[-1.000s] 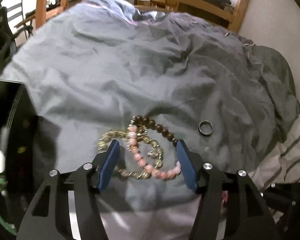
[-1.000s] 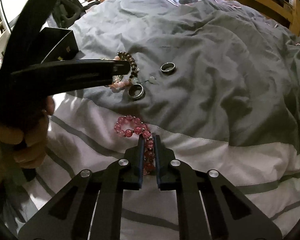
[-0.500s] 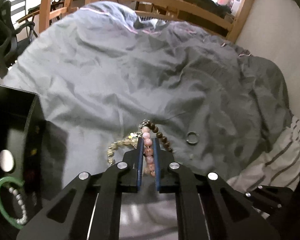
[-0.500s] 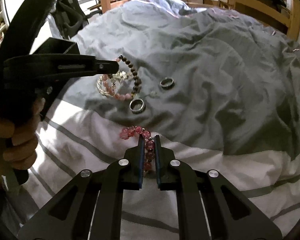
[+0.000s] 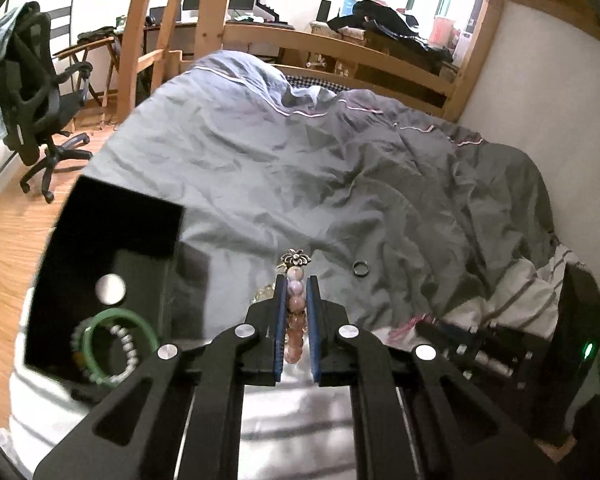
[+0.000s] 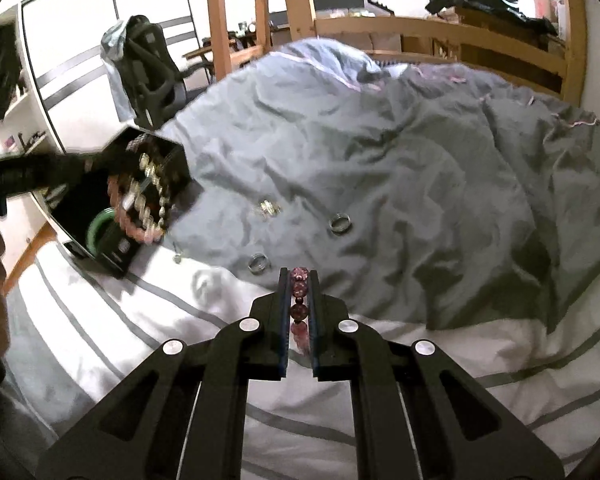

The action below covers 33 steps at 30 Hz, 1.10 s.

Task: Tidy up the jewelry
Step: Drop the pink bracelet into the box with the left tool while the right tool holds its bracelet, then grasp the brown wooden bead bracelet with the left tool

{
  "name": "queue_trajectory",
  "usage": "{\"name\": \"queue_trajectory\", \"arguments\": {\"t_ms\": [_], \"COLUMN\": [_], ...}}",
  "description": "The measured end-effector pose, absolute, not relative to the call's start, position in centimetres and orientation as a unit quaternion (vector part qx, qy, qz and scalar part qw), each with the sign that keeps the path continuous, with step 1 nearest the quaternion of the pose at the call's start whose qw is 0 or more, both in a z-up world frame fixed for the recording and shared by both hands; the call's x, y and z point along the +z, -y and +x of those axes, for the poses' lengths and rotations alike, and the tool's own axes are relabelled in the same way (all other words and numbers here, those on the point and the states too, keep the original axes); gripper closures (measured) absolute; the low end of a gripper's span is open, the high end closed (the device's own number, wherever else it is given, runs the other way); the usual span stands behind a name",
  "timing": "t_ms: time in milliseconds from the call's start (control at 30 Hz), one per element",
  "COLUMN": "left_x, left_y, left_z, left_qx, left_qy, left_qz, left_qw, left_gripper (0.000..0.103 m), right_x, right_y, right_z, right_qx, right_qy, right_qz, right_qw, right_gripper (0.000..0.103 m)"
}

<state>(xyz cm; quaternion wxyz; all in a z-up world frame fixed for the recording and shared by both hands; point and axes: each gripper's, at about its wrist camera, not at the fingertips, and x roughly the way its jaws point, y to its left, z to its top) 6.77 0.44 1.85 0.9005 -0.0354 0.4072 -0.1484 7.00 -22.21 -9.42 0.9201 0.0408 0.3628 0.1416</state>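
Observation:
My left gripper (image 5: 296, 284) is shut on a pink bead bracelet (image 5: 295, 320) and holds it in the air above the grey duvet; a gold chain and dark beads hang with it, seen over the black jewelry box (image 6: 120, 204) in the right wrist view. My right gripper (image 6: 299, 278) is shut on a dark red bead bracelet (image 6: 300, 308), lifted above the striped sheet. The black box (image 5: 100, 264) holds a green bangle (image 5: 118, 344). Two silver rings (image 6: 340, 223) (image 6: 259, 262) and a small gold piece (image 6: 269, 209) lie on the duvet.
A grey duvet (image 5: 340, 168) covers the bed, with a white striped sheet (image 6: 140, 340) at the near edge. A wooden bed frame (image 5: 340, 44) runs behind. An office chair (image 5: 32, 92) stands on the wood floor at left. A wall is on the right.
My left gripper closed on the pink bracelet and lifted it with the tangled pieces toward the black box. My right gripper lifted the red bracelet off the sheet.

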Motion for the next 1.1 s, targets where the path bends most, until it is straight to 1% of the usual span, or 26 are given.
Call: {"name": "queue_trajectory", "arguments": {"t_ms": [400,567,667,700,733,767,800,833,900,1000,1100], "left_x": [5.0,4.6,3.4,2.9,2.3,1.7,1.2,0.4,-1.2,-3.8,-5.6], "left_y": [-4.7,-6.4,-6.5,-6.1,-5.5,-4.9,-4.3,-3.4,-1.6,0.8,0.6], "left_z": [4.1,4.6,4.9,4.9,5.0,5.0,5.0,5.0,5.0,5.3,6.3], "left_qx": [-0.147,-0.148,-0.16,-0.164,-0.162,-0.158,-0.154,-0.15,-0.153,-0.142,-0.107], "left_qy": [-0.372,-0.385,-0.405,-0.412,-0.42,-0.425,-0.43,-0.436,-0.452,-0.472,-0.491], "left_qz": [-0.05,-0.065,-0.073,-0.073,-0.07,-0.066,-0.062,-0.058,-0.036,0.004,-0.004], "left_qw": [0.915,0.909,0.897,0.893,0.89,0.889,0.888,0.886,0.878,0.87,0.865], "left_gripper": [0.095,0.095,0.095,0.092,0.083,0.076,0.063,0.056,0.054,0.054,0.054], "right_x": [-4.8,-2.6,-1.6,-1.4,-1.2,-1.1,-1.1,-1.2,-1.6,-2.3,-3.4], "right_y": [21.2,20.3,19.8,19.8,19.8,19.9,19.9,20.0,20.3,21.2,22.0], "right_z": [5.6,5.5,5.2,5.1,5.1,4.9,4.8,4.7,4.6,4.5,4.6], "right_qx": [0.144,0.144,0.142,0.142,0.141,0.139,0.137,0.134,0.127,0.123,0.12], "right_qy": [-0.34,-0.326,-0.319,-0.317,-0.315,-0.314,-0.314,-0.315,-0.318,-0.321,-0.325], "right_qz": [0.064,0.061,0.059,0.059,0.059,0.058,0.055,0.052,0.042,0.047,0.052], "right_qw": [0.927,0.932,0.935,0.936,0.937,0.938,0.938,0.938,0.939,0.938,0.937], "right_gripper": [0.094,0.094,0.094,0.094,0.094,0.094,0.094,0.094,0.094,0.094,0.094]}}
